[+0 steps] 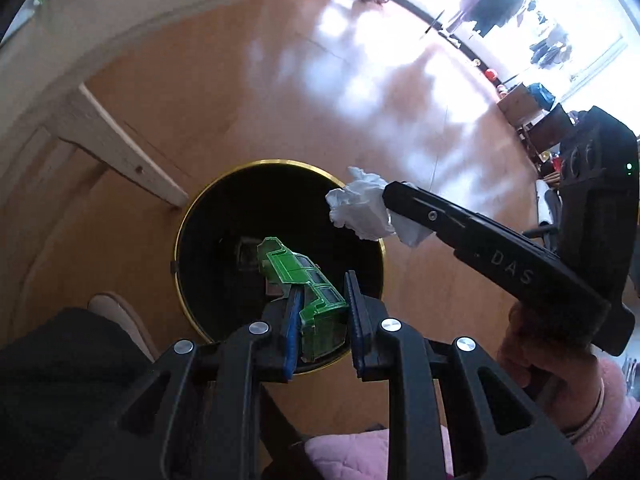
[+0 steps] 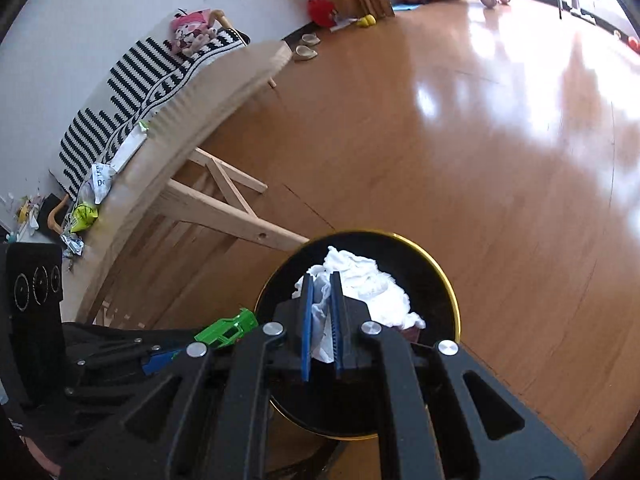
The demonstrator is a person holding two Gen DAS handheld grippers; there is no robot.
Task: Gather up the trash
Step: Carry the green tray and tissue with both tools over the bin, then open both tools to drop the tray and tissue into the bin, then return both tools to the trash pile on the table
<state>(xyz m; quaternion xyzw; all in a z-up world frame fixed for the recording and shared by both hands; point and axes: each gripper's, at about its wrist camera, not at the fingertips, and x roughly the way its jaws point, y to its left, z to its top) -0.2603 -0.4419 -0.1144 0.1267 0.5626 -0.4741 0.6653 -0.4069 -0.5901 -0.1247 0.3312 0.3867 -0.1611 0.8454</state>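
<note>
glossy wood floor (image 2: 440, 140), crumpled tissue (image 2: 360, 284)

We see a wooden floor (image 2: 460, 152), a striped cloth (image 2: 148, 80) on a cushioned bench (image 2: 216, 80), and a pink plush toy (image 2: 190, 34) against the wall.

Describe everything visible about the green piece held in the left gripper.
The green piece looks like a crumpled, flattened carton or plastic wrapper, bright green with darker panel-like patches and pale worn edges. It is clamped at its near end between the blue-padded fingers of the left gripper, its far end sticking out tilted up and away to the left. It hangs over the open mouth of the black bin with a gold rim, touching only the pads. From the right wrist view its tip shows beside the bin.
</note>
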